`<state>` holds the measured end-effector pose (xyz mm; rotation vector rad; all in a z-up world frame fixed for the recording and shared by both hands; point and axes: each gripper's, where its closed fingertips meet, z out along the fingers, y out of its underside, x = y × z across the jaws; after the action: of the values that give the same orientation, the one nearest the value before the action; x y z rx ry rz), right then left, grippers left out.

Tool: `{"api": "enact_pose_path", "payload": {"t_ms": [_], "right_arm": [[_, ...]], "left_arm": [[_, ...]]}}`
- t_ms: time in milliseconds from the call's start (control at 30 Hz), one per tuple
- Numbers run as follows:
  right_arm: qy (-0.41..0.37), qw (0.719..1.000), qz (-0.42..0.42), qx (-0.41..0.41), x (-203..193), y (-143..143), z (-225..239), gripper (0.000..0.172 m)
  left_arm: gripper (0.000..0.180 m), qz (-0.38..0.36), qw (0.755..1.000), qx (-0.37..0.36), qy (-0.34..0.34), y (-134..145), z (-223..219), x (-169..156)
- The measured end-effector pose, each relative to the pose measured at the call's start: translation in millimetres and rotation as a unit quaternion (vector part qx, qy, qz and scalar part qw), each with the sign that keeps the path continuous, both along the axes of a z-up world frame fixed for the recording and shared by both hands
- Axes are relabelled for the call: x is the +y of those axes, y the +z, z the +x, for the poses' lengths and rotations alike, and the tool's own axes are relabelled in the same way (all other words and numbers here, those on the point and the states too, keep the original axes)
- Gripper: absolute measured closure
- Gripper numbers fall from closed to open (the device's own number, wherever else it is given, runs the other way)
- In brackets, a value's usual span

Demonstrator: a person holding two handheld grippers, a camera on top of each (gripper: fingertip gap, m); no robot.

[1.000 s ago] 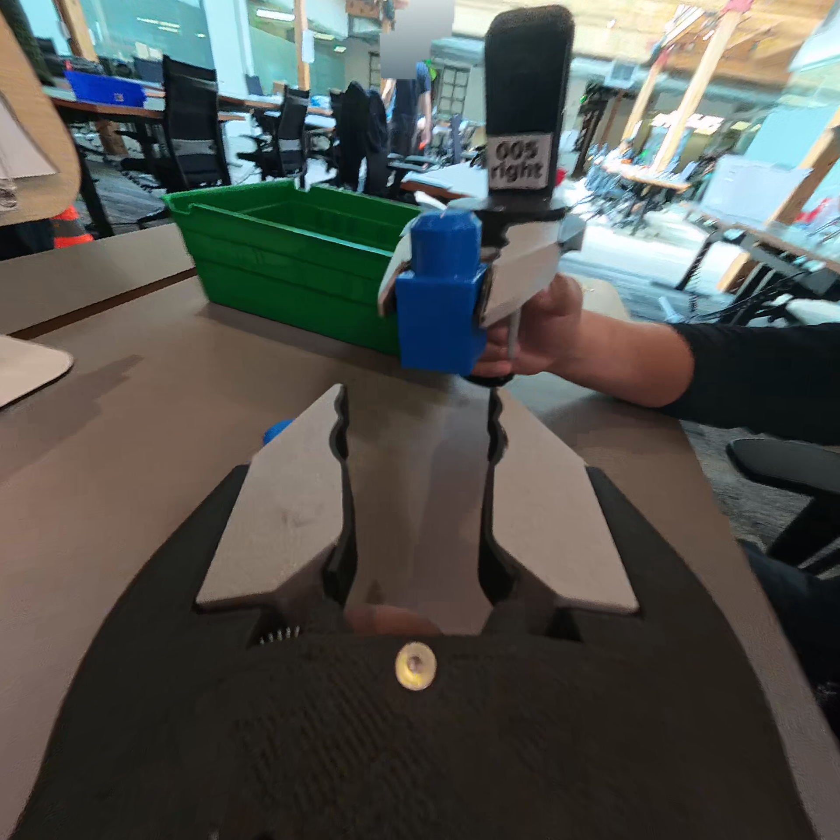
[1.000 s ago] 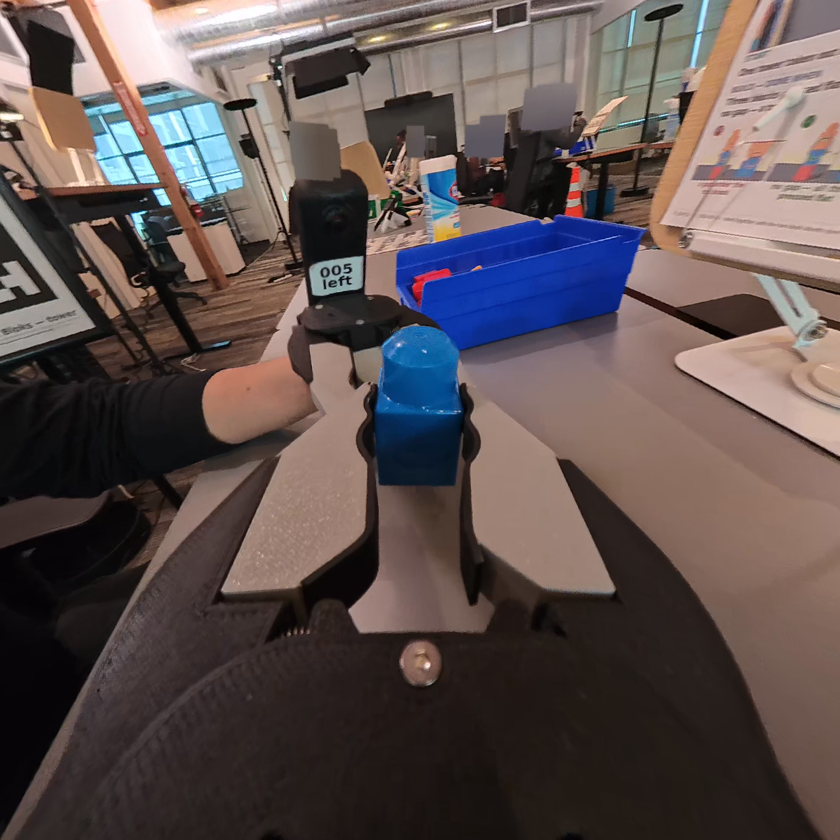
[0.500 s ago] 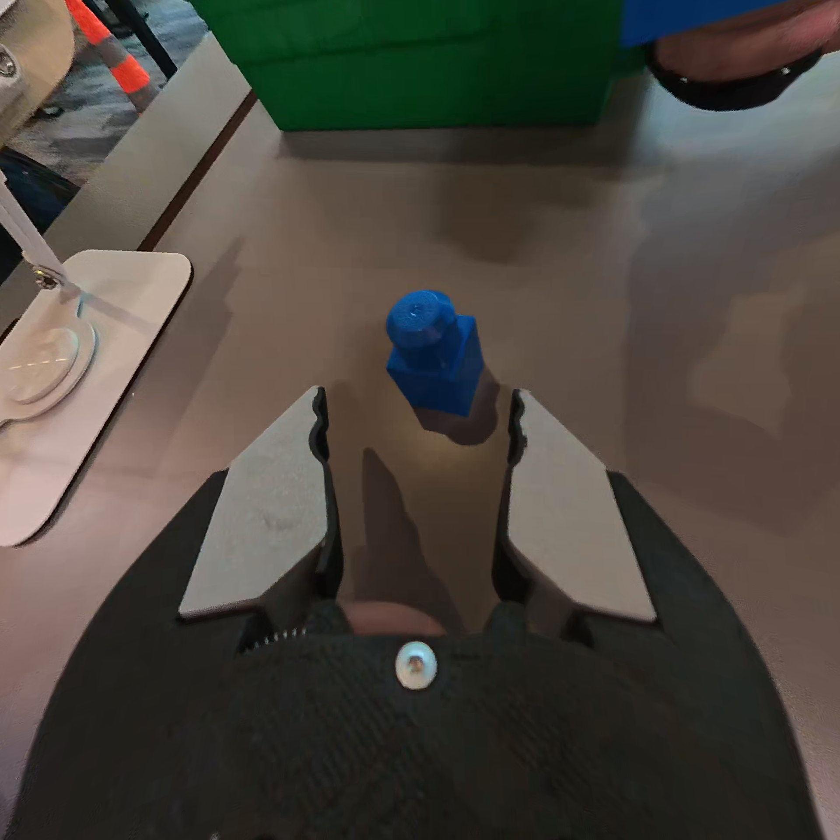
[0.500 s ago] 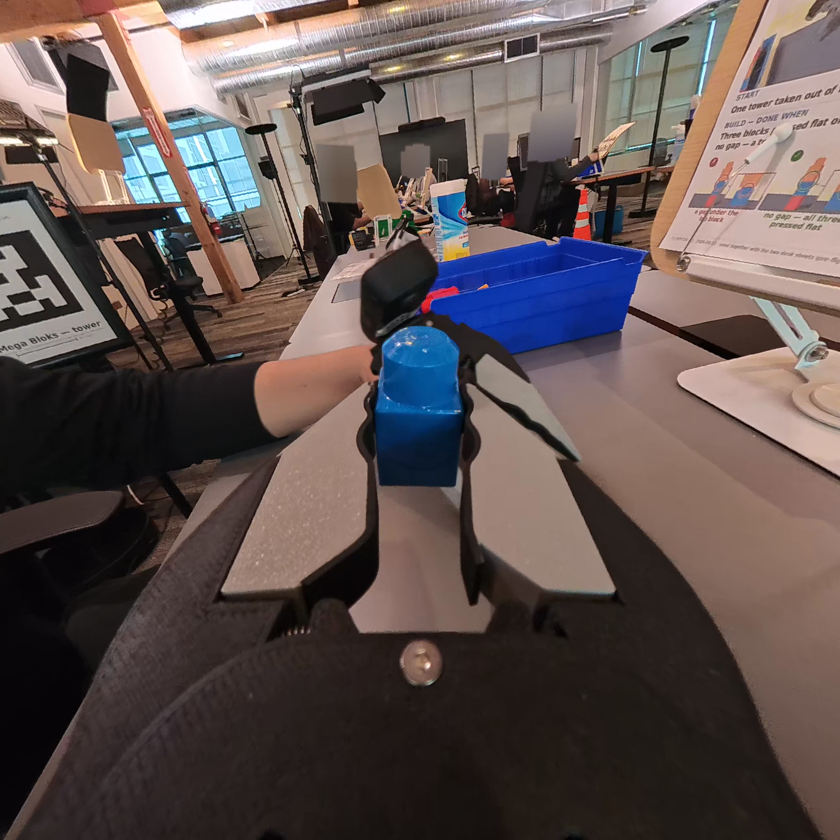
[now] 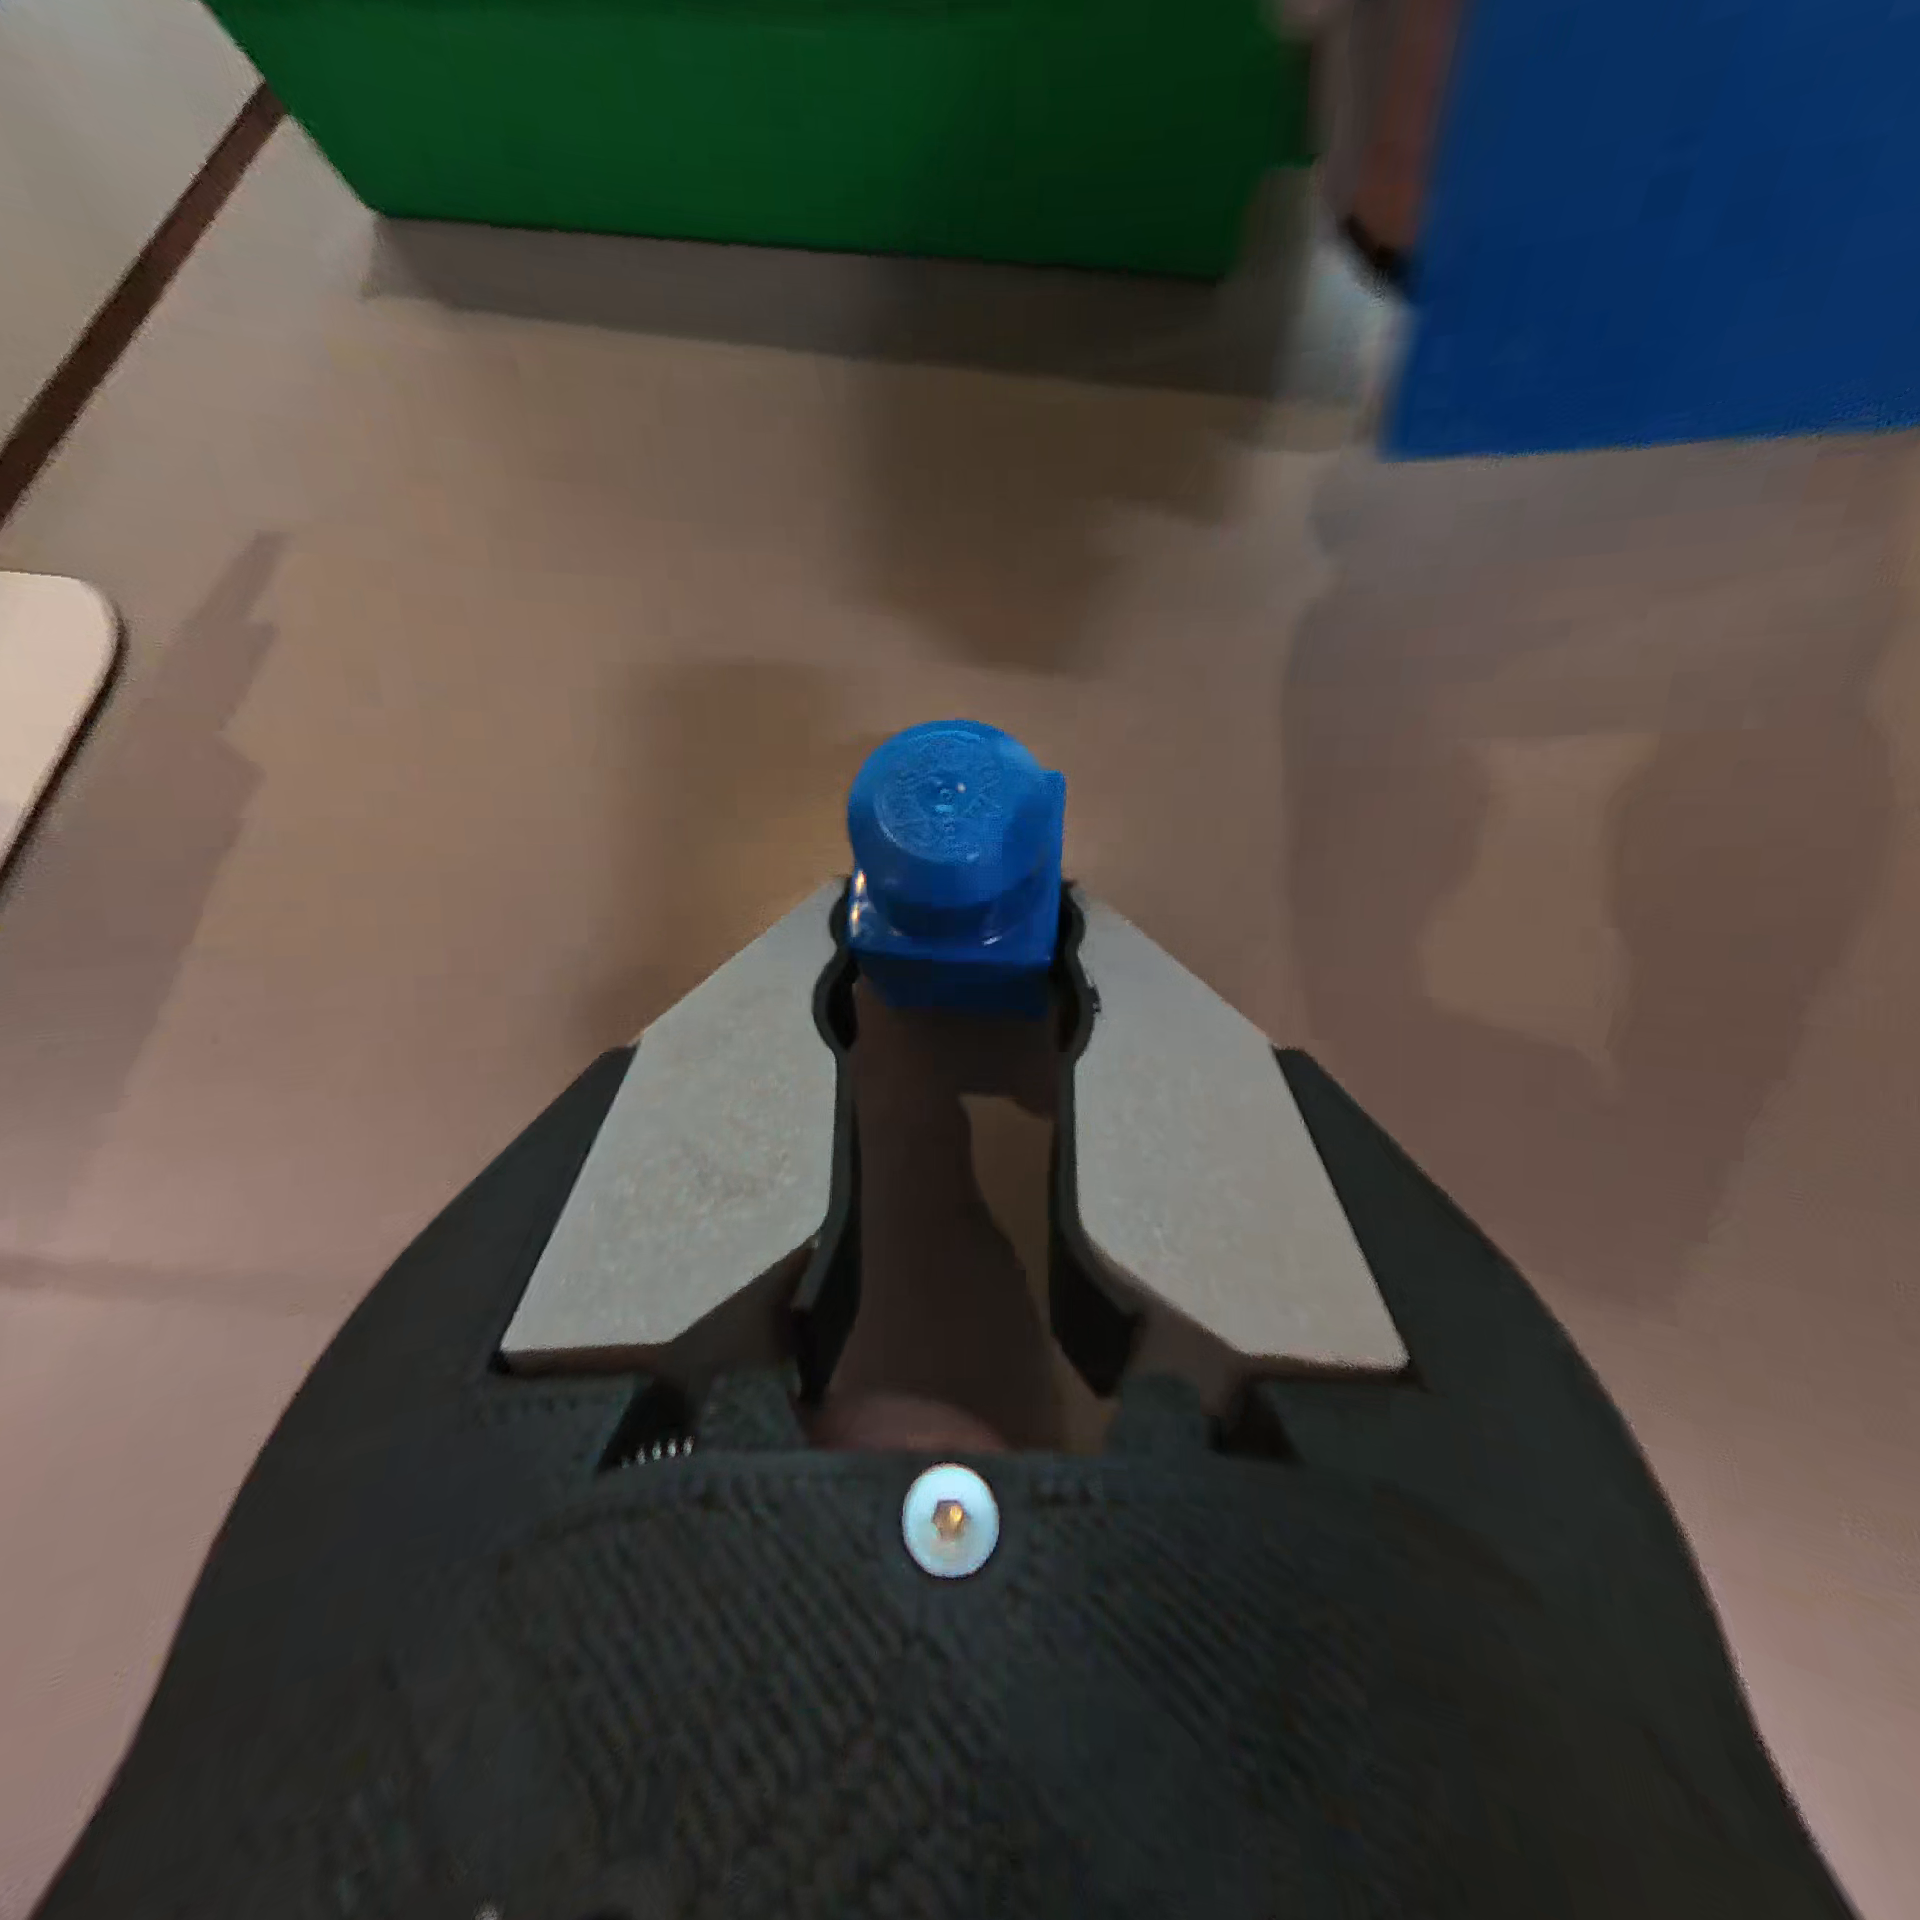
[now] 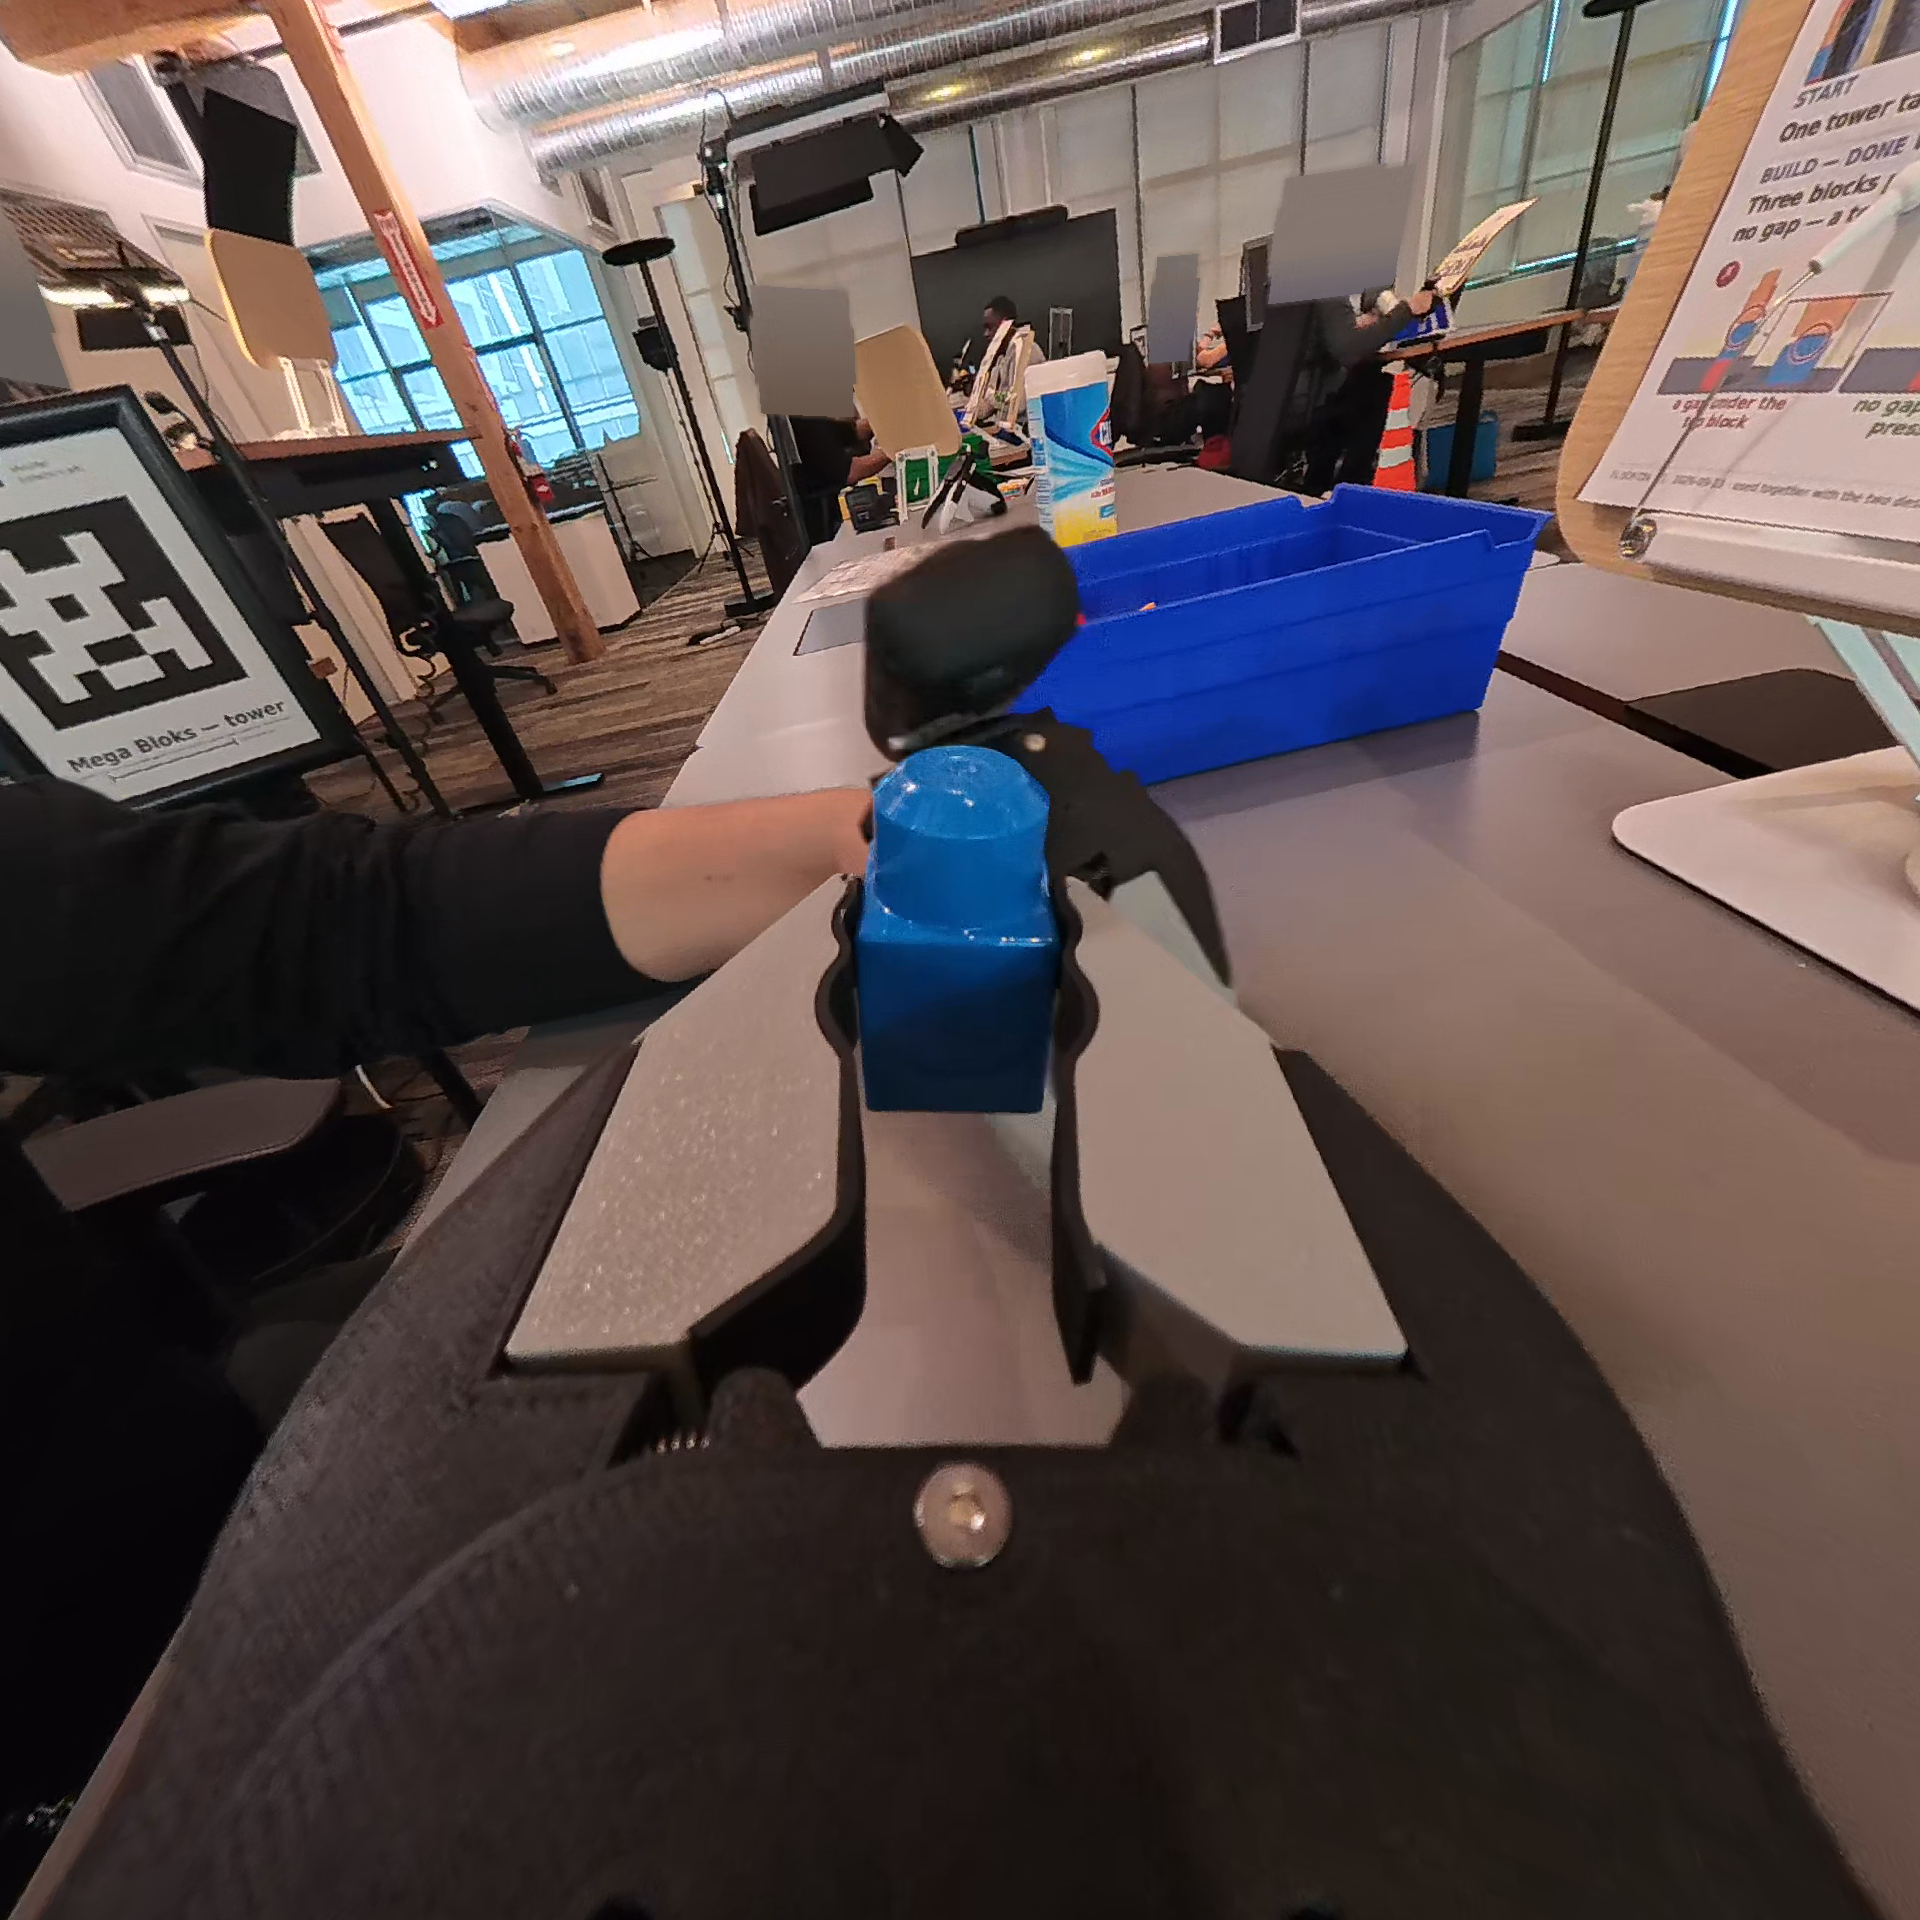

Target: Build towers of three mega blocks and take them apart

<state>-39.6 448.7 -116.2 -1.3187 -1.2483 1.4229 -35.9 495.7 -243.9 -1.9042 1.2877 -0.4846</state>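
My left hand-held gripper [image 5: 954,961] squeezed a blue block [image 5: 951,904] on the bench [image 5: 520,623]. My right hand-held gripper [image 6: 954,997] squeezed another blue block [image 6: 951,987]. I needed to line them up straight, then push down hard.

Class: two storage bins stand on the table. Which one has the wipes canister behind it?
The blue bin: the white wipes canister stands just behind its left end. The green bin shows nothing behind it.

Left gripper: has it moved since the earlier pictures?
Yes. The left gripper has gone forward toward the green bin, and its jaws now grip the blue block that lay ahead of them.
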Motion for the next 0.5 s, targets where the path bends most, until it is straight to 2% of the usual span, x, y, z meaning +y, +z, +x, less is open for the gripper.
{"api": "enact_pose_path", "payload": {"t_ms": [100, 233, 333, 500], "right_arm": [[0.012, 1.0, -0.003, -0.01, -4.1, -4.2, -2.0, 0.139], [0.034, 0.999, 0.004, -0.042, -16.0, -16.3, -8.7, 0.139], [0.026, 0.998, 0.007, -0.064, -16.2, -24.1, -12.6, 0.139], [0.021, 0.996, 0.021, -0.089, -14.7, -33.5, -13.9, 0.139]], "left_arm": [[0.146, -0.024, 0.998, -0.058, -0.027, 13.6, 13.2, -31.6], [0.146, -0.037, 0.995, -0.083, -0.047, 19.5, 17.7, -57.6], [0.146, -0.046, 0.994, -0.092, -0.041, 21.2, 18.0, -60.9], [0.146, -0.017, 0.996, -0.086, -0.034, 25.2, 22.0, -58.3]]}}
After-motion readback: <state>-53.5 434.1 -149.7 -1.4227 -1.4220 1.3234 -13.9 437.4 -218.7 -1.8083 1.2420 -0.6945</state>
